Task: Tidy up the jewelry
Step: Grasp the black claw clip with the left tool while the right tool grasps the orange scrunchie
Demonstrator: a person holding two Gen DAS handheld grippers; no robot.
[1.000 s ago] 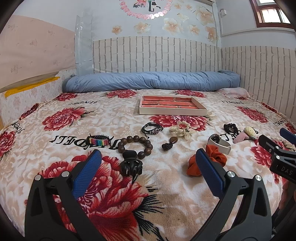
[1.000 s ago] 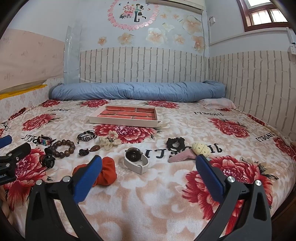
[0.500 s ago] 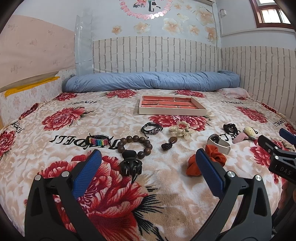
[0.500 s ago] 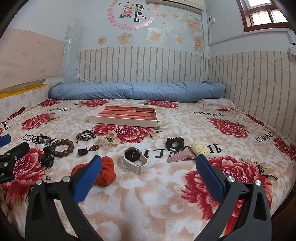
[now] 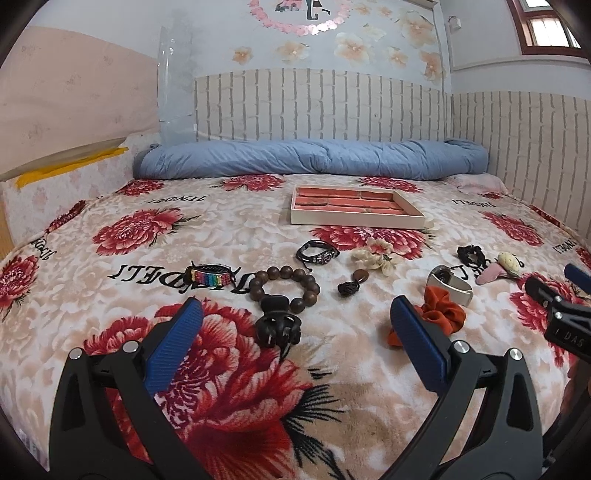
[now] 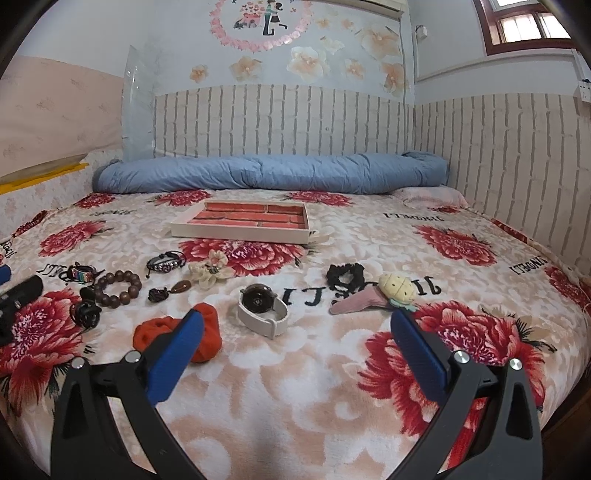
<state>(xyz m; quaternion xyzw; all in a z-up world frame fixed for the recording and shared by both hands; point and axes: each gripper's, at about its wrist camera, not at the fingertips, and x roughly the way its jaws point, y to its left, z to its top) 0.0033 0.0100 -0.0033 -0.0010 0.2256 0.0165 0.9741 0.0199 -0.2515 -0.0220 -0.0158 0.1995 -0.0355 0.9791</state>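
Floral bedding (image 5: 221, 236) covered the bed, with the tray (image 5: 354, 208) toward its far edge and bracelets, clips and a watch (image 6: 262, 306) strewn nearer its middle. Both the left gripper (image 5: 295, 325) and right gripper (image 6: 297, 332) hovered above the near edge, jaws wide and holding nothing.

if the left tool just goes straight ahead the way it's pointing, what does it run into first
Most likely the black hair claw, lying between the open left tool's fingers, with the wooden bead bracelet just behind it. Depth is hard to judge here.

even daylight | window (image 6: 528, 26) upper right | fisheye-bent edges | sharp
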